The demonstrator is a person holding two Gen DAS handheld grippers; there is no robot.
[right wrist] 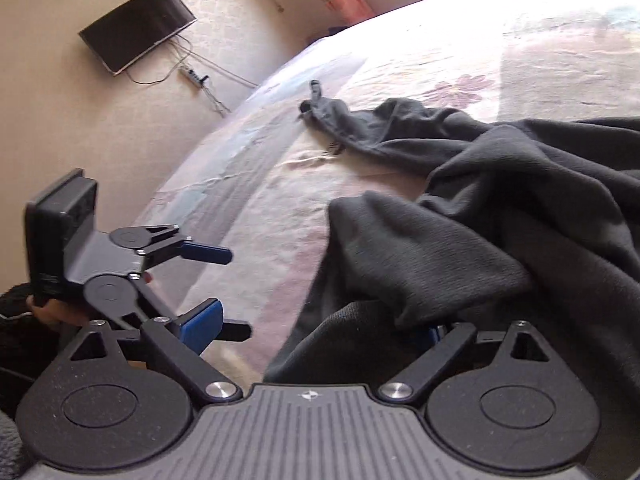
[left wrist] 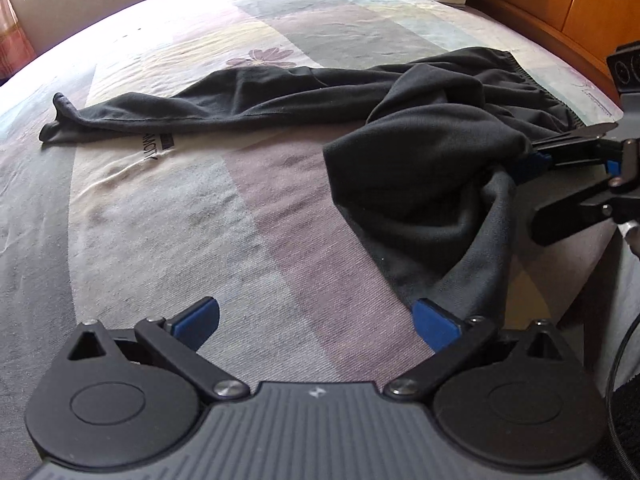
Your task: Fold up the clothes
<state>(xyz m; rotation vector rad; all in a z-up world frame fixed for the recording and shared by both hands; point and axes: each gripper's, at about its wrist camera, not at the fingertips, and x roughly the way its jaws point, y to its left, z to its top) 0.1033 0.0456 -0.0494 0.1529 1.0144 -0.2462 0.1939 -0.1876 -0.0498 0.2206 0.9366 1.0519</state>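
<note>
My dark trousers [left wrist: 280,100] stretch across the patterned bedspread [left wrist: 160,208], leg cuff at far left, waistband at right by the headboard [left wrist: 560,8]. My left gripper [left wrist: 316,322] gapes empty; my right gripper [right wrist: 320,330] stands spread, cloth draped over one finger.

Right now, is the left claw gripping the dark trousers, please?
No, the left claw stands wide open over the bedspread, with the trousers only beside one pad.
</note>
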